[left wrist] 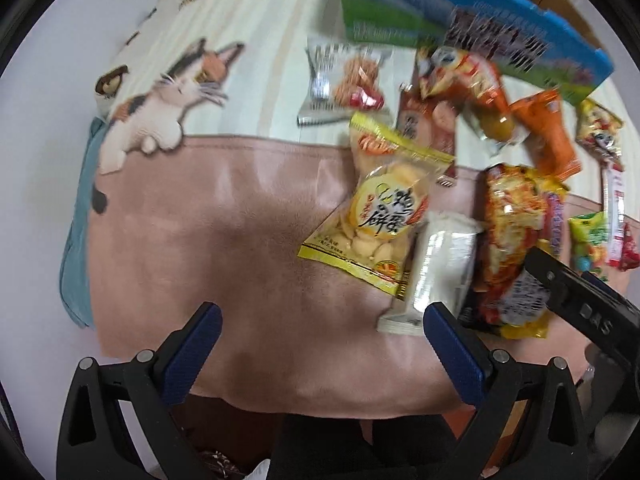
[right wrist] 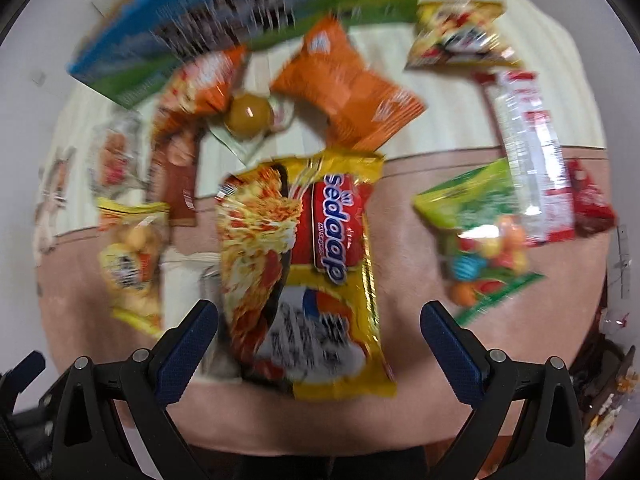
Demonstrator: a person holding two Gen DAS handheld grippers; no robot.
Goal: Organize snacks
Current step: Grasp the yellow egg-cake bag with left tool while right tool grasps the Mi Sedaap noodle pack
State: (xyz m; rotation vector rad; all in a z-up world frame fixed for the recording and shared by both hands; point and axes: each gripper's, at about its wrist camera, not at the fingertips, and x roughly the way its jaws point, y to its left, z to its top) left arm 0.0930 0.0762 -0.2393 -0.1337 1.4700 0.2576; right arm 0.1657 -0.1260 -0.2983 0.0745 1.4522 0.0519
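Several snack packets lie scattered on a pink and cream cloth (left wrist: 240,216). My left gripper (left wrist: 320,320) is open above bare pink cloth, with a yellow biscuit bag (left wrist: 384,216) and a white wrapped bar (left wrist: 436,268) just ahead to the right. My right gripper (right wrist: 318,318) is open, its fingers straddling the near end of a yellow Sedaap noodle packet (right wrist: 308,264). That noodle packet (left wrist: 512,248) also lies right of the white bar in the left wrist view. Behind stand an orange packet (right wrist: 344,88) and a green candy bag (right wrist: 480,236).
A blue and green printed box (left wrist: 460,20) stands at the back, with brown cardboard behind it. A cat-print part of the cloth (left wrist: 168,92) is at the left. More packets lie at the right: a red and white bar (right wrist: 532,148) and a yellow packet (right wrist: 460,32).
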